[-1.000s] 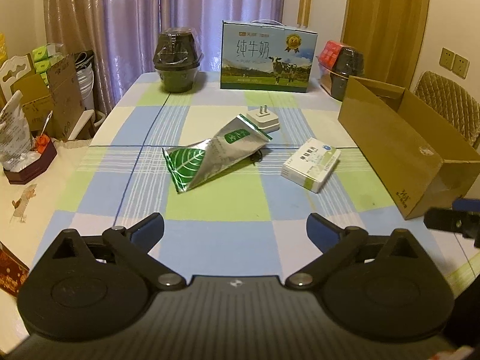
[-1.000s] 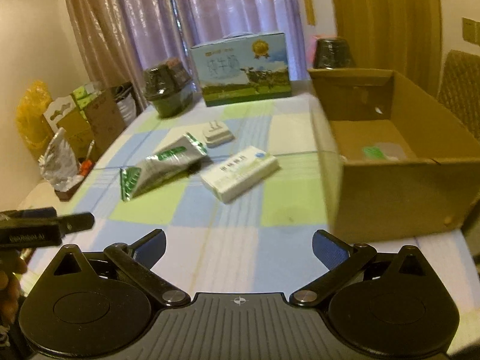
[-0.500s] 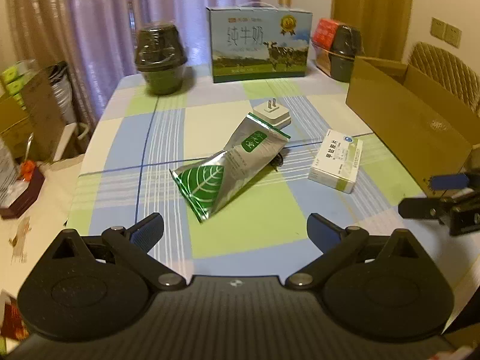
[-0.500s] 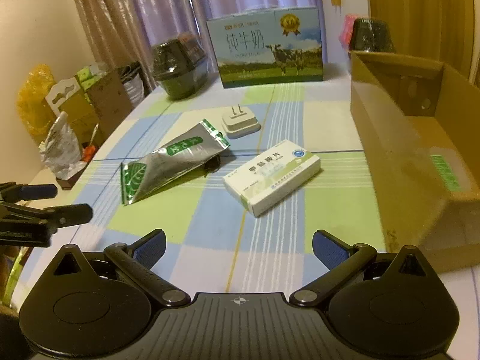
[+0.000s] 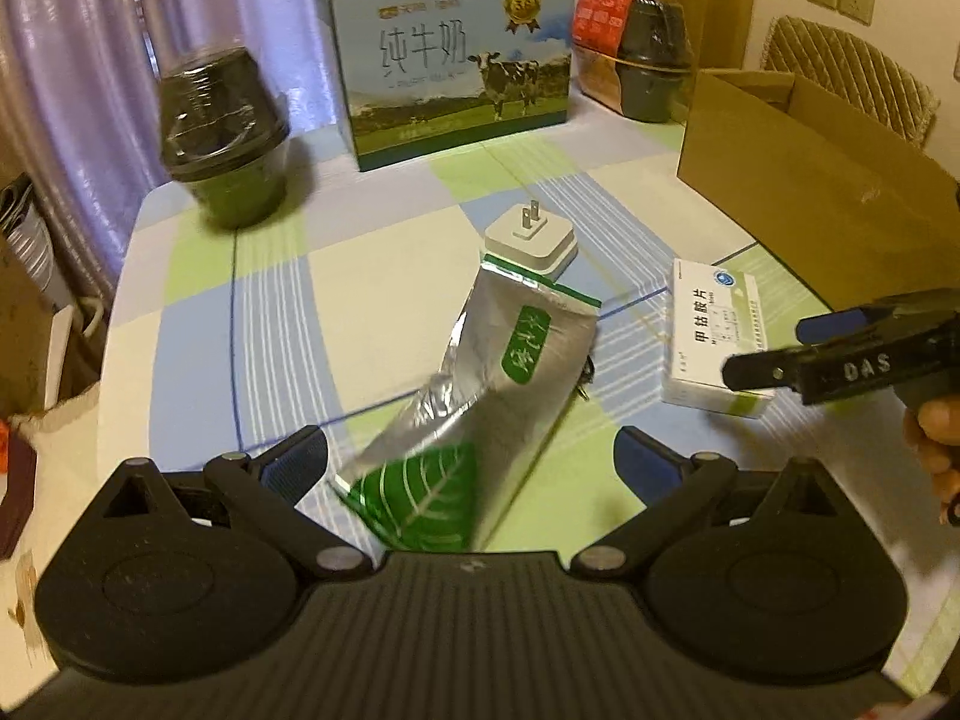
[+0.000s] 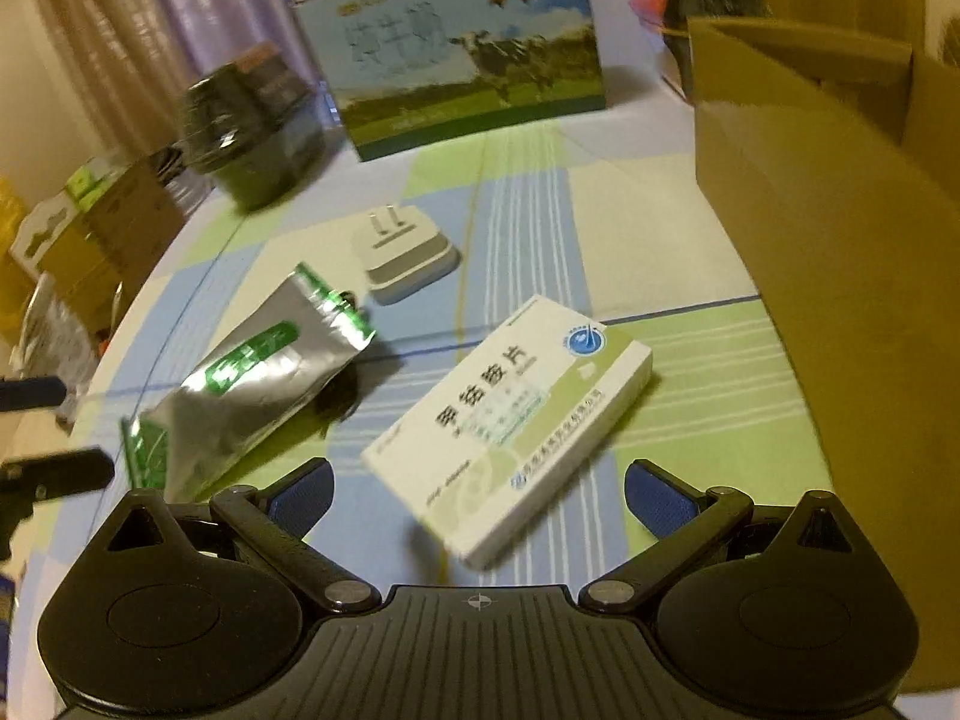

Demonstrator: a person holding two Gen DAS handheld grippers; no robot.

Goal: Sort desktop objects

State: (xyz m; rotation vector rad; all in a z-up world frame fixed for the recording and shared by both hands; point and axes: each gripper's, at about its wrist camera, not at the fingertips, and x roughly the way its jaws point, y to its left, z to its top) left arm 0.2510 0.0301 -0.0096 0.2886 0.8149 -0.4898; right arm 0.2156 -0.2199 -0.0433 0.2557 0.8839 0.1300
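A silver and green foil pouch (image 5: 480, 402) lies on the checked tablecloth, its near end between the spread fingers of my left gripper (image 5: 471, 468), which is open. A white medicine box (image 6: 510, 420) lies just beyond my right gripper (image 6: 477, 495), also open, with the box's near corner between the fingers. A white plug adapter (image 5: 531, 237) rests prongs-up behind the pouch. In the left wrist view the right gripper (image 5: 774, 348) hovers over the medicine box (image 5: 711, 330). In the right wrist view the left gripper (image 6: 51, 426) shows at the left edge beside the pouch (image 6: 252, 384).
An open cardboard box (image 5: 828, 198) stands at the table's right side. At the back are a milk carton case (image 5: 450, 60), a dark wrapped pot (image 5: 228, 132) and another dark container (image 5: 651, 66). Cartons and bags sit on the floor to the left (image 6: 90, 222).
Both grippers have moved forward and down toward the table: the left now straddles the pouch's near end, the right has closed in on the medicine box. Both stay open.
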